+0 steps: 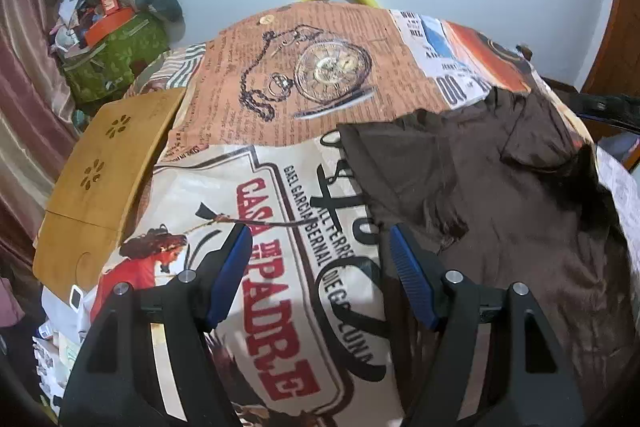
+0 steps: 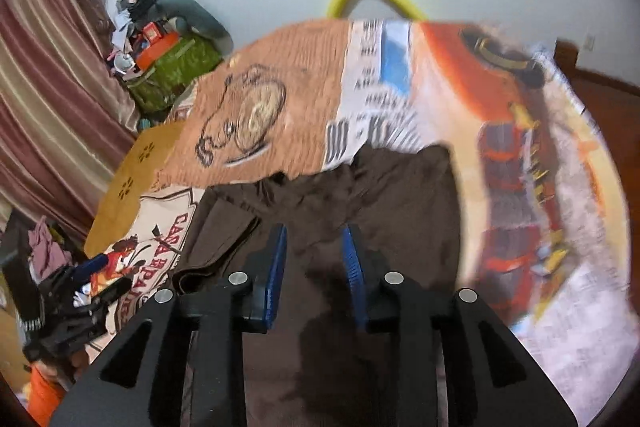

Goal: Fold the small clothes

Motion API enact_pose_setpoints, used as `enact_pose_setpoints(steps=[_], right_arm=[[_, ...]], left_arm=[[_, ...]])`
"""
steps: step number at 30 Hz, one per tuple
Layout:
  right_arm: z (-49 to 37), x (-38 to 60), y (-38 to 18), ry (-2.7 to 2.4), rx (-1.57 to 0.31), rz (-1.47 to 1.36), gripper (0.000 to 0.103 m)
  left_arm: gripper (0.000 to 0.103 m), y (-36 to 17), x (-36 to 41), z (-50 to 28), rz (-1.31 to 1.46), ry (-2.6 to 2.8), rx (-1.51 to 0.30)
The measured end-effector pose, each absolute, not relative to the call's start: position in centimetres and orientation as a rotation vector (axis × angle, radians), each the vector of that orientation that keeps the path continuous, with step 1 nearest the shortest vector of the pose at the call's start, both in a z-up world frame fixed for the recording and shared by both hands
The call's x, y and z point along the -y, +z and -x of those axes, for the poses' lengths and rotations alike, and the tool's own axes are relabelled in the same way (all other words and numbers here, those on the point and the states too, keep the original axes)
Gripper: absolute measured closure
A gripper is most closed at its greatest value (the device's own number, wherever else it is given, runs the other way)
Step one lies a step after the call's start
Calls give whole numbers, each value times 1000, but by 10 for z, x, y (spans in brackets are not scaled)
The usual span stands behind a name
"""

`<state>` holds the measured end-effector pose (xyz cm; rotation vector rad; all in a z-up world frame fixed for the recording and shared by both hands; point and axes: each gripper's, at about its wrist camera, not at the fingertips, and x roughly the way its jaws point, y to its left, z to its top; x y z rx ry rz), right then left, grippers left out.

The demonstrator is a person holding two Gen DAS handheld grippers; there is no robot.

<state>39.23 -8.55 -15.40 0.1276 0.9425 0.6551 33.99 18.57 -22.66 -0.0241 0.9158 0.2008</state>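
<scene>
Only the right wrist view shows the right claw (image 2: 314, 239) parted above the brown garment (image 2: 400, 211), gripping nothing.

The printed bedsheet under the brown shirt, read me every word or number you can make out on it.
"CASA DE MI PADRE", red letters on the printed sheet.
"GAEL GARCIA BERNAL", small brown line beside it.
"DIEGO LUNA", partly covered by the black script.
The black script, the orange pocket-watch panel's text and the newspaper panel cannot be read.

The printed sheet (image 1: 280, 131) bears red lettering "CASA DE MI PADRE". Beside it, brown lettering reads "GAEL GARCIA BERNAL".
</scene>
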Motion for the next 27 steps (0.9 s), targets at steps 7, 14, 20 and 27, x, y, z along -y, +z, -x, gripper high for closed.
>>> enact_pose_setpoints(steps=[7, 14, 20, 27], right_arm=[[-364, 119, -142, 592, -860, 24, 73], [-359, 114, -191, 570, -937, 147, 73], [-360, 95, -216, 623, -969, 150, 73], [-366, 80, -223, 614, -960, 121, 70]], left_arm=[[31, -234, -188, -357, 65, 210, -950], [31, -273, -182, -376, 78, 201, -1044], [27, -285, -173, -387, 67, 188, -1050], [22, -291, -167, -400, 39, 195, -1072]])
